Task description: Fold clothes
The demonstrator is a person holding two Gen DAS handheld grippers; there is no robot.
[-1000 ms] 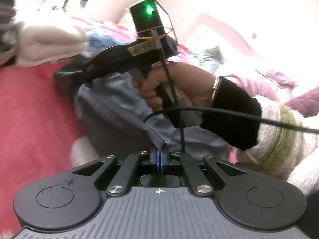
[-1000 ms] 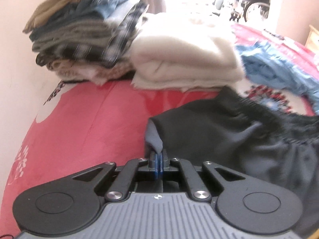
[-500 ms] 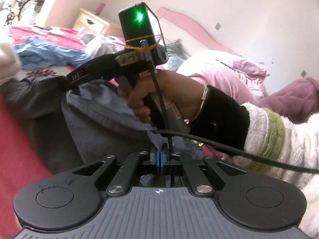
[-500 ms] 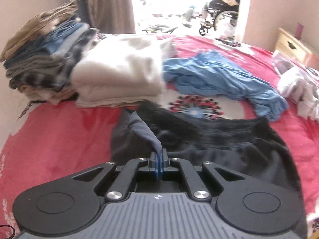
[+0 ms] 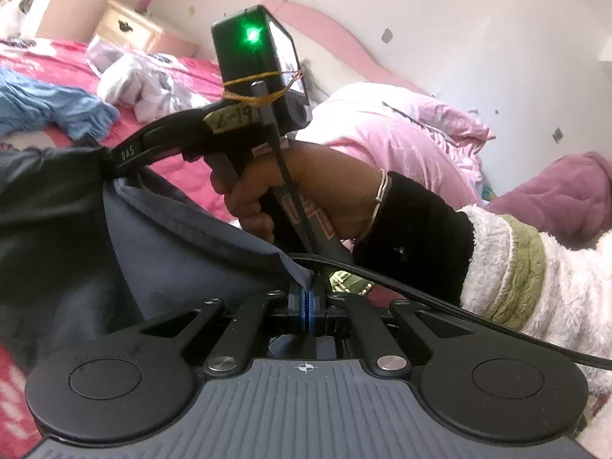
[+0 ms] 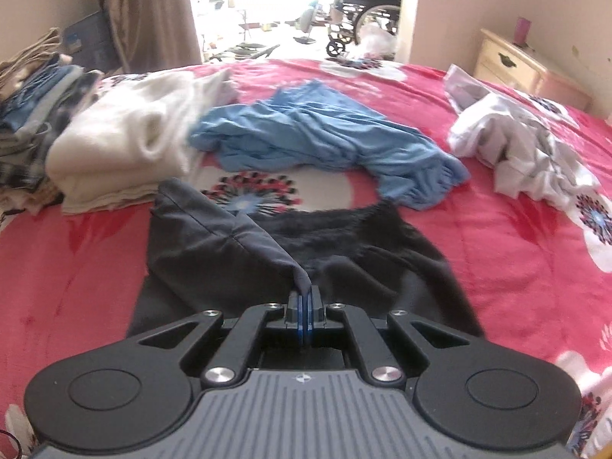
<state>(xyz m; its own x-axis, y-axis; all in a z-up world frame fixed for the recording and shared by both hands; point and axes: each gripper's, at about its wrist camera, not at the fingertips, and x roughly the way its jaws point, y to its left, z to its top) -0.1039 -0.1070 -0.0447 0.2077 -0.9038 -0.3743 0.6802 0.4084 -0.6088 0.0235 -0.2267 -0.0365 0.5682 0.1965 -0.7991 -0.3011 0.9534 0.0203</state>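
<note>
A dark grey garment point(image 6: 237, 252) lies on the red floral bedspread point(image 6: 516, 252). My right gripper point(image 6: 305, 308) is shut on a corner of its hem and holds that flap lifted over the rest of the cloth. My left gripper point(image 5: 307, 298) is shut on another corner of the same dark garment point(image 5: 126, 252). The left wrist view shows the right gripper's body and the hand that holds it point(image 5: 267, 176), close in front, above the raised fabric.
A folded cream sweater point(image 6: 126, 141) and a stack of folded clothes point(image 6: 26, 114) lie at the left. A crumpled blue garment point(image 6: 325, 134) and a white one point(image 6: 516, 145) lie further back. Pink pillows point(image 5: 401, 130) and a nightstand point(image 6: 524, 65) are at the bed's head.
Both grippers have swung round with the garment's corners in them, pulling the flap back over the cloth. The folded stacks have shifted to the left in the right wrist view.
</note>
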